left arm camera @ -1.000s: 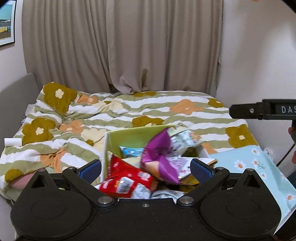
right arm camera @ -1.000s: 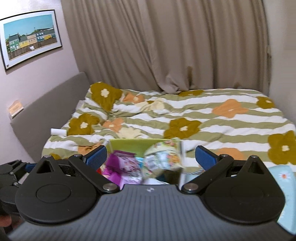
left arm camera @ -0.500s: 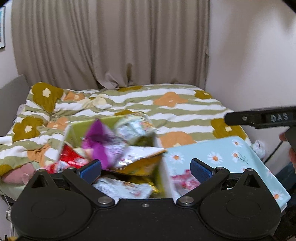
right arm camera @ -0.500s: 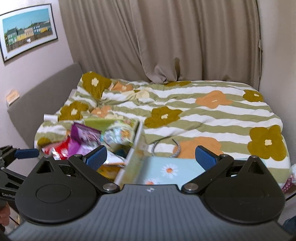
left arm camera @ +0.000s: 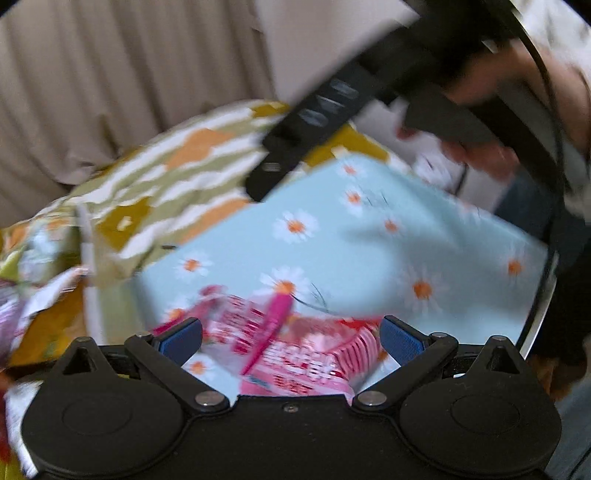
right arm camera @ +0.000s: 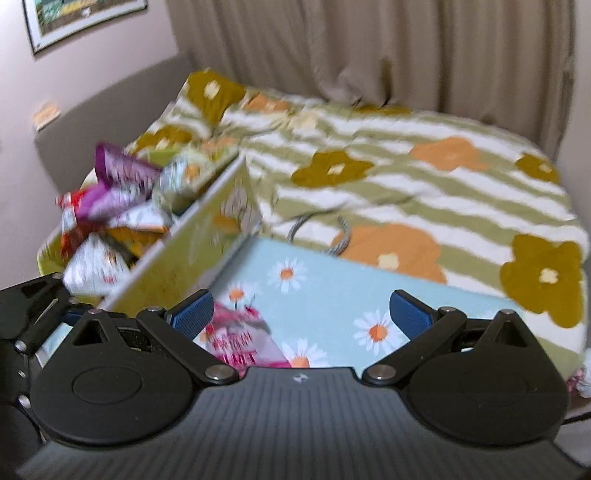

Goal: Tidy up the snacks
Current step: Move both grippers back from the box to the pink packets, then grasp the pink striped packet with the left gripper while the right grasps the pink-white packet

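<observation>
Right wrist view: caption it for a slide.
Open right hand-held gripper over pink snack packet in blue daisy box, beside full green box.

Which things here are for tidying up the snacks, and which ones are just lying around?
For the job:
- green box heaped with snack packets
- blue daisy box
- pink snack packet lying in the blue daisy box
- left tool and right tool, both open

Just lying about:
- flowered bedspread
- cord on the bedspread
- curtain
- framed picture
</observation>
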`<state>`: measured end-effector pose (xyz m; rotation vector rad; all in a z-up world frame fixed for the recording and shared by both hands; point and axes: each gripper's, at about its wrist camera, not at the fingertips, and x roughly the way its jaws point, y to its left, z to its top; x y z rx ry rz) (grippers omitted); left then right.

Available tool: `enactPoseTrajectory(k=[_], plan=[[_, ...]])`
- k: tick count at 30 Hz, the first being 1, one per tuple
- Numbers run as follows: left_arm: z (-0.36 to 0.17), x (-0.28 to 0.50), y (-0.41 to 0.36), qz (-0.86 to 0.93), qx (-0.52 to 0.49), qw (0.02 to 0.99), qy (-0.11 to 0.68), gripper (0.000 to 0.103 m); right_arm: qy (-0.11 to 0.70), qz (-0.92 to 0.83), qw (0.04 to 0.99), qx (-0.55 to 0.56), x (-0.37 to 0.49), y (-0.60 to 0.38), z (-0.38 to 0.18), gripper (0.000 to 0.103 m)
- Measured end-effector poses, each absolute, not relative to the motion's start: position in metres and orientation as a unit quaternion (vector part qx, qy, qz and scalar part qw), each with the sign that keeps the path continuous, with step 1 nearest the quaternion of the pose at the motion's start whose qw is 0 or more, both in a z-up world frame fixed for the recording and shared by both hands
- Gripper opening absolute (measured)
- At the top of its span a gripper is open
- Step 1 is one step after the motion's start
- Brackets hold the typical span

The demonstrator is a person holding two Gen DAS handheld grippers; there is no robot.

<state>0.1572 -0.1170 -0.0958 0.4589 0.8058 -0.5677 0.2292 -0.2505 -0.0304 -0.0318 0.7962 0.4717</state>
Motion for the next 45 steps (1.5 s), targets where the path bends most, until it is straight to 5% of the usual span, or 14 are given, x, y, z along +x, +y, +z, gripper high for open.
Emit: enactPoseTrajectory(k=[16, 23, 45], plan=[[-0.173, 0.186, -0.139, -0.267, 0.203, 0.828, 0.45, 0.092, 0.446, 0.302, 0.842, -0.012, 0.262, -0.237, -0.105, 0.103], [-0.175, 0.183, -0.129, -0.258, 0.182, 0.837, 0.448, 0.082, 0.455, 0.317, 0.832, -0.015, 0.27, -0.225, -0.113, 0.103], [-0.166, 0.146, -0.075, -0.116, 0.084, 0.869, 0.473, 0.078, 0.443, 0.361, 0.82, -0.036, 0.275, -0.156, -0.141, 0.103]])
